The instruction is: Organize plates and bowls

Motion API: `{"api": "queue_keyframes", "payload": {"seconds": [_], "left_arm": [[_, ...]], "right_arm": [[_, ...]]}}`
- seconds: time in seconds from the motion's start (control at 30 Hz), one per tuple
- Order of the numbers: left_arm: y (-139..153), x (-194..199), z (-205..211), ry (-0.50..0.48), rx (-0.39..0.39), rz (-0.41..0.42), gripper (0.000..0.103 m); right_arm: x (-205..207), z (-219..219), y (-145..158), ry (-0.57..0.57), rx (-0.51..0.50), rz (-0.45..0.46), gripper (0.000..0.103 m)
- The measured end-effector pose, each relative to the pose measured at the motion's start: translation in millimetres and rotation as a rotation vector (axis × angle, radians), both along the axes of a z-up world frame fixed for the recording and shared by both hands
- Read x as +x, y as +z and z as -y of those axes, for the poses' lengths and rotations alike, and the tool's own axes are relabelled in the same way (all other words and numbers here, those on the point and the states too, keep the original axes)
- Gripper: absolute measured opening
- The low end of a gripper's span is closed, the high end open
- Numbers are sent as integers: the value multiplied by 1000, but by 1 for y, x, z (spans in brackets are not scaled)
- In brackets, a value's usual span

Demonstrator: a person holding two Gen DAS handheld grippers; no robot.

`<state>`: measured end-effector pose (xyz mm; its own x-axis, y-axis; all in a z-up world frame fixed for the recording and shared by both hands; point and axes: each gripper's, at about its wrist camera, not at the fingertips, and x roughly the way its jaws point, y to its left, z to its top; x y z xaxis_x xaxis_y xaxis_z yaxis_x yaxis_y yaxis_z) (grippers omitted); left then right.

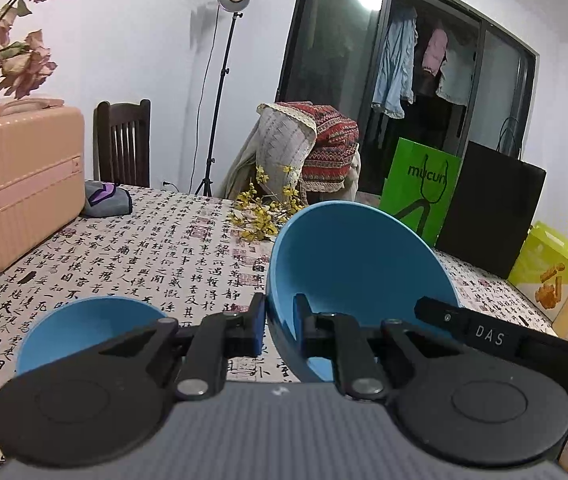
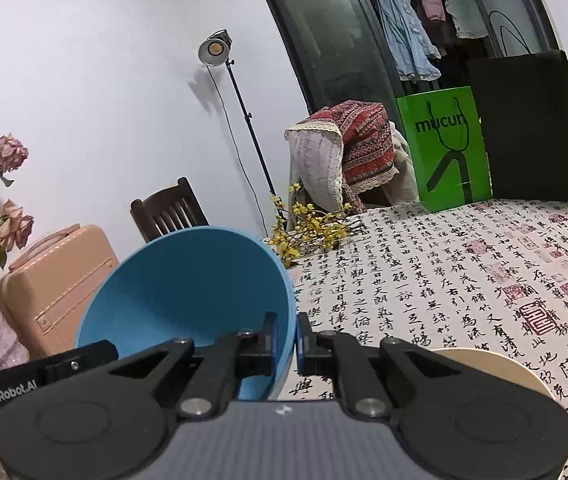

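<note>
I have a round, deep blue plastic bowl point(image 1: 360, 280) pinched by its rim in my left gripper point(image 1: 280, 326), jaws drawn narrow on the thin wall, one pad inside and one outside. The bowl is off the table and tipped up, its opening turned toward the camera. In the right wrist view my right gripper point(image 2: 286, 342) grips what looks like the same bowl's rim point(image 2: 188, 300) the same way, jaws nearly closed on the wall, so I judge the bowl is carried between both hands.

A second blue bowl point(image 1: 92, 328) sits on the calligraphy-print tablecloth point(image 1: 164, 256) at about 8 o'clock of the held one in the left view, and I take it as the likely place to nest this bowl. A round beige plate point(image 2: 496, 368) lies at 4 o'clock of the right gripper.

The risk I see: two thin rim pinches on smooth plastic. If my hands drift apart or twist unevenly, the rim could slip out of one pad and the bowl swing or drop. Lowering it tilted could knock the resting bowl aside, or toward the spray of yellow flowers point(image 1: 260, 216).
</note>
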<state>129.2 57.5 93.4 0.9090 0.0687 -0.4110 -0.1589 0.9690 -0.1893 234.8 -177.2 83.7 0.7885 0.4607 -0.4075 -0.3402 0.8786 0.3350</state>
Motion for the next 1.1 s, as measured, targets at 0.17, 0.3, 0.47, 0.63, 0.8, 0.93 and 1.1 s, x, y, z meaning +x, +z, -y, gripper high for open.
{"api": "queue_keyframes", "payload": {"seconds": [0.17,0.3,0.47,0.63,0.8,0.93,1.1], "left_arm": [[0,-6,-3,9,-1,6,14],[1,-10,-6,18,-5,9,14],[1,-15,-10,31,-15,8,14],[0,-19,-16,43,-24,11,14],[-1,-23,-24,55,-39,14,14],[0,-27,-31,64,-49,21,14],[-1,-31,-40,75,-65,28,14]], "right_arm": [[-2,-5,1,9,2,2,9],[-5,-10,2,16,1,4,9],[-7,-16,2,30,1,2,9],[-8,-22,2,43,1,-6,9],[-9,-29,2,55,-5,-7,9],[-11,-37,3,66,-5,-3,9],[-13,-45,4,79,-3,-2,9]]}}
